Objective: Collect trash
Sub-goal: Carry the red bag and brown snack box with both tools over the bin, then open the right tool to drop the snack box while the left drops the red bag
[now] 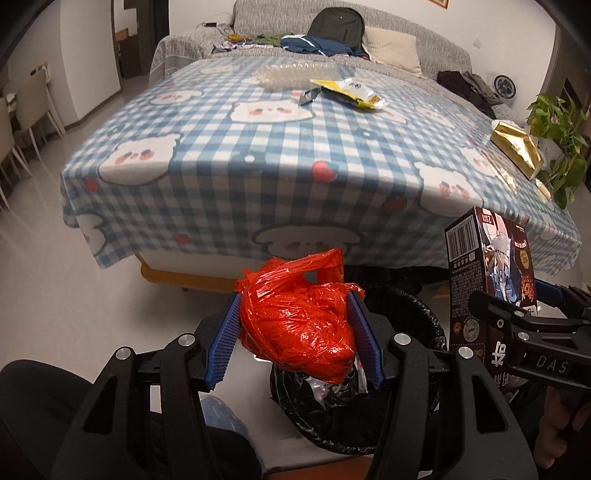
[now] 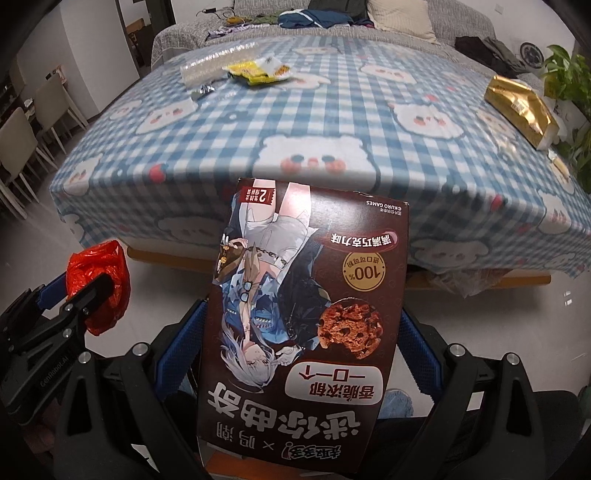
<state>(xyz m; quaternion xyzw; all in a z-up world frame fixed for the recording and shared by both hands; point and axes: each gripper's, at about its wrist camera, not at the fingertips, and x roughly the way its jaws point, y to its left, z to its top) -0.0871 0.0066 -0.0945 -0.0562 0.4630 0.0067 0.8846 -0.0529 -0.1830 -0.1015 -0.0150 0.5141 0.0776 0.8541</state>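
Note:
My left gripper (image 1: 295,332) is shut on a crumpled red plastic bag (image 1: 299,325) and holds it just above a bin lined with a black bag (image 1: 406,314). My right gripper (image 2: 303,332) is shut on a brown cookie box (image 2: 306,314), held upside down in front of the table; the box also shows in the left wrist view (image 1: 487,269). The red bag shows at the left of the right wrist view (image 2: 99,280). On the checked tablecloth (image 1: 277,147) lie a yellow wrapper (image 1: 351,92), a clear plastic tray (image 1: 291,74) and a gold bag (image 1: 517,147).
The table stands ahead, its cloth hanging over the near edge. A sofa (image 1: 332,33) with a backpack and clothes is behind it. A green plant (image 1: 557,125) is at the right. Dining chairs (image 1: 33,103) stand at the left on a white floor.

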